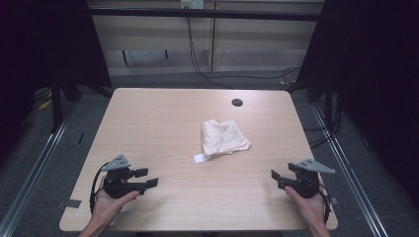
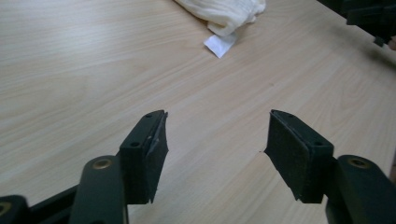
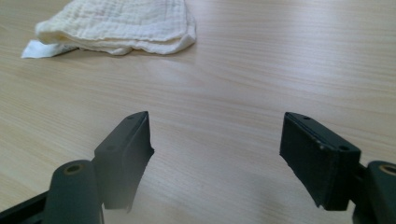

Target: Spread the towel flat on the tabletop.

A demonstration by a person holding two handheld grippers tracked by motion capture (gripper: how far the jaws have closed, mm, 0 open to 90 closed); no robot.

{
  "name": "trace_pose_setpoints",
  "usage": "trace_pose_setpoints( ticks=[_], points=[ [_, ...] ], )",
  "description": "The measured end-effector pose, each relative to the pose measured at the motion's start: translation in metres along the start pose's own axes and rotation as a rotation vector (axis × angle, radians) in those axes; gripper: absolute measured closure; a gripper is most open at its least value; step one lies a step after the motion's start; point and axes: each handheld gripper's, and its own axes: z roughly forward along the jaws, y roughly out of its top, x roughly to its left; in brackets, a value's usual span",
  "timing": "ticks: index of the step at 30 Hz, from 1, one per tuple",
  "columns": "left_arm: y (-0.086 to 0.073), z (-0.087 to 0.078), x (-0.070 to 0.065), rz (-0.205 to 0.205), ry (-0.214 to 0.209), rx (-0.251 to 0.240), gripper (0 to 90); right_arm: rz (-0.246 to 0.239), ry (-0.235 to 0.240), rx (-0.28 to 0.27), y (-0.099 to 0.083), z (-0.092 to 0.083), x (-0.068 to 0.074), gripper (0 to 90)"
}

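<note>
A folded cloth (image 1: 224,138) is laid mid-worktop (image 1: 163,123). The left gripper (image 1: 146,178) and right gripper (image 1: 276,178) are held near the front edge, fingers spread wide, nothing gripped.

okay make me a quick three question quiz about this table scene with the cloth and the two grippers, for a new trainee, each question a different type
1. True or false: the left gripper is shut on the folded cloth.
2. The white tag sticks out from which side of the cloth? A) the person's side B) the far side C) it lies under the right gripper
3. Fill in: the dark round hole in the table lies ____ the cloth, as seen from the person.

Key
1. False; both grippers are open, resting apart from the cloth.
2. A
3. beyond
</note>
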Motion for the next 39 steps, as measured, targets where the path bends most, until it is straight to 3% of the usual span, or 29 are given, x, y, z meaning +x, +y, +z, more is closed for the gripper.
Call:
trace_pose_setpoints(
  ticks=[5,6,7,12,18,20,22,30,37,39],
  points=[
    [0.001,0.001,0.000,-0.006,-0.007,-0.001,38.2,0.006,-0.007,-0.005,0.000,0.000,0.000,23.7],
    [0.001,0.002,0.001,-0.007,0.019,0.010,35.4,0.025,0.019,0.002,0.001,0.002,0.001,25.1],
    [0.001,0.002,0.001,-0.007,0.019,0.010,35.1,0.036,0.047,0.014,0.002,0.003,0.002,25.7],
    [-0.001,-0.002,0.001,-0.013,0.040,0.004,32.5,0.027,0.081,0.046,0.004,0.005,0.010,26.0],
    [-0.001,-0.001,0.001,-0.002,0.029,0.011,29.1,-0.002,0.111,0.076,0.007,0.006,0.013,25.4],
    [-0.002,-0.002,-0.001,0.006,0.026,0.005,29.0,0.010,0.182,0.063,0.010,0.005,0.018,30.4],
    [-0.002,-0.001,-0.001,0.005,0.012,0.010,28.8,0.008,0.178,0.050,0.013,0.004,0.024,32.1],
    [0.000,0.000,-0.001,-0.001,0.015,0.008,28.3,-0.054,0.268,0.040,0.033,0.020,0.040,35.7],
    [0.000,0.002,-0.002,0.004,0.016,0.019,29.9,-0.104,0.290,0.077,0.055,0.034,0.047,38.2],
    [-0.001,0.001,-0.002,0.008,0.017,0.023,30.1,-0.144,0.304,0.090,0.062,0.040,0.049,36.6]
  ],
)
